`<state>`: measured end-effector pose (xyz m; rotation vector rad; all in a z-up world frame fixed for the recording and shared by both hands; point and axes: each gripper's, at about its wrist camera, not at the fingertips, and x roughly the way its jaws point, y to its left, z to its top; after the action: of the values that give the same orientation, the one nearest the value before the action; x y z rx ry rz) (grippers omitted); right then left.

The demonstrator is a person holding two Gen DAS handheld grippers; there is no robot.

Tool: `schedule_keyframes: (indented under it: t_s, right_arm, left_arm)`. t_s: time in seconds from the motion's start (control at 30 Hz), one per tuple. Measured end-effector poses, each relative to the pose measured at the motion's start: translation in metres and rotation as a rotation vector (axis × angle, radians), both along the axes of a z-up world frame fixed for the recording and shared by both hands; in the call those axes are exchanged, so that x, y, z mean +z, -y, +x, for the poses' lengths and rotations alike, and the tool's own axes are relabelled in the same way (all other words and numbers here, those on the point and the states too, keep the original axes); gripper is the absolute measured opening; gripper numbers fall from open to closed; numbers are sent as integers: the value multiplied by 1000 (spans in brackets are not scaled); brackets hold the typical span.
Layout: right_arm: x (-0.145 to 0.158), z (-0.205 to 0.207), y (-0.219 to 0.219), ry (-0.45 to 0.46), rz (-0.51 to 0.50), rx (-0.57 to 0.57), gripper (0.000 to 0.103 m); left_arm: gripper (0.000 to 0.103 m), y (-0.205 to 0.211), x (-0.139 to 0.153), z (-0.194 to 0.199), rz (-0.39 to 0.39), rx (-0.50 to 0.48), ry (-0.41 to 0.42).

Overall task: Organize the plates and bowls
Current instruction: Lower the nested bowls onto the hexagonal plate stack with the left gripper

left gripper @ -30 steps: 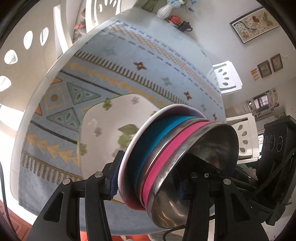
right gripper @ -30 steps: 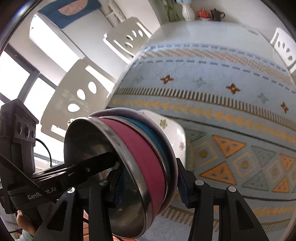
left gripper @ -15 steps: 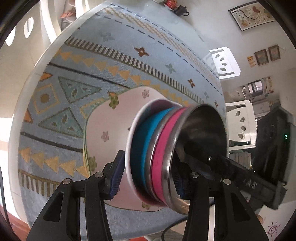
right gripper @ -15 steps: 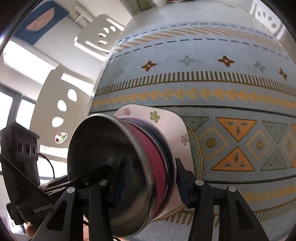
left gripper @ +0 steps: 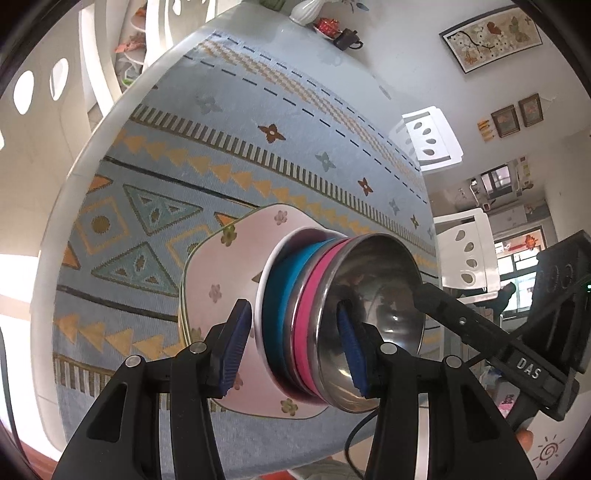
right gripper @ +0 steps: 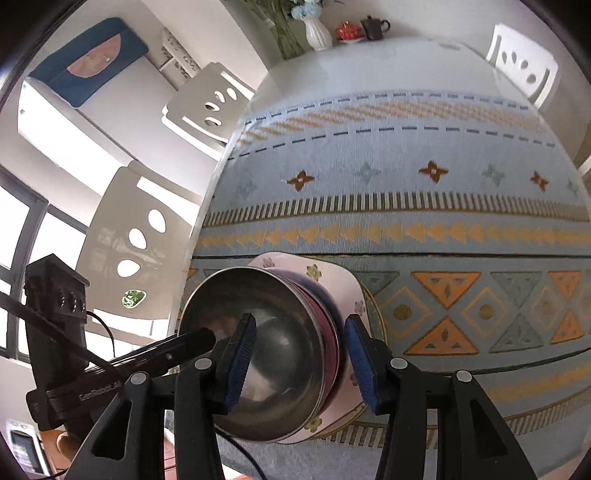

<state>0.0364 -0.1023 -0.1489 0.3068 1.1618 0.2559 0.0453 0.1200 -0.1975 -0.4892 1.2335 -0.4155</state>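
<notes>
A stack of nested bowls sits on a pink square plate with flower prints: white outer bowl, then blue and pink bands, steel bowl on top. My left gripper straddles the stack's near wall with a gap at the left pad; the right pad is inside the steel bowl. In the right wrist view my right gripper straddles the stack, one pad inside the bowl, the other outside with a gap. The plate shows behind.
A light-blue patterned tablecloth covers the white table. A white vase, a red dish and a dark teapot stand at the far end. White chairs stand around the table.
The stack has come down upright onto the pink plate. Both grippers' jaws have widened, with gaps now showing between pads and bowl walls.
</notes>
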Motion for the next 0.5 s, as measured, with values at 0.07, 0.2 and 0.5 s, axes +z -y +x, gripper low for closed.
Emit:
schedule_keyframes:
  t_s: [0.07,0.2,0.5]
  right_arm:
    - [6,-3,-1,6,-1,1,48]
    - [14,-8,-9,0,18,22,49]
    - [67,-37,-48,151,-60,81,50]
  left_arm:
    - [44,1,10,-4,30,-15,44]
    - [44,1,33,-11,66,-4,134]
    - [44,0,122,-21,99,55,381]
